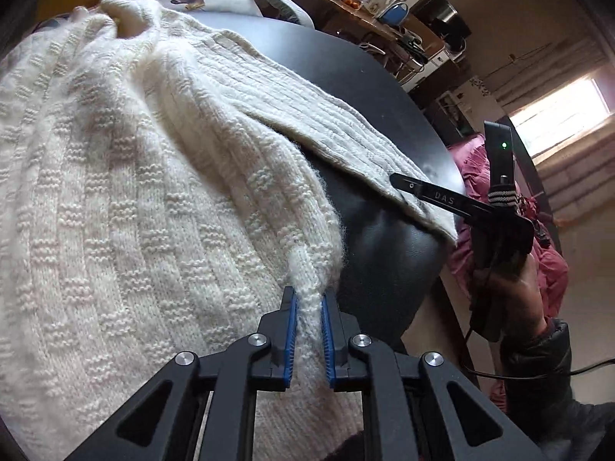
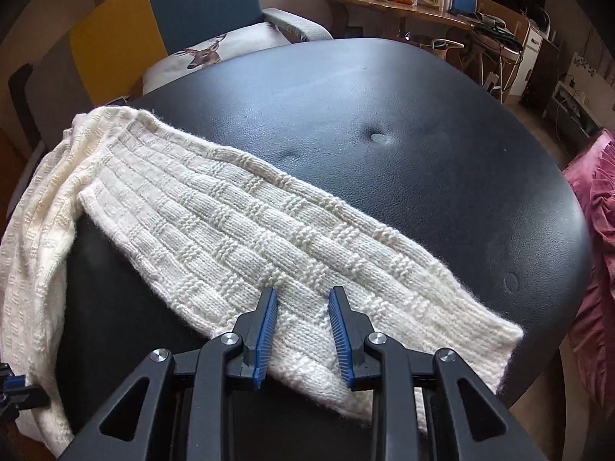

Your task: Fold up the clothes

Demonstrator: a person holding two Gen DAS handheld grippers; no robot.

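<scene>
A cream knit sweater (image 1: 127,199) lies spread over a black leather top (image 1: 388,253). My left gripper (image 1: 307,297) is shut on a pinched ridge of the sweater's side edge near the front. One sleeve (image 2: 269,230) runs flat across the black top (image 2: 403,153) toward the right. My right gripper (image 2: 303,292) sits on that sleeve's near edge, close to the cuff (image 2: 496,345). Its blue pads are drawn in on a puckered fold of the knit. In the left wrist view the right gripper (image 1: 403,182) rests on the sleeve end, held by a hand (image 1: 511,280).
A chair with a deer cushion (image 2: 215,53) stands behind the top. A cluttered wooden shelf (image 2: 415,7) is at the back right. Pink fabric (image 2: 599,238) lies beyond the right edge. A cable (image 1: 538,374) trails from the right gripper.
</scene>
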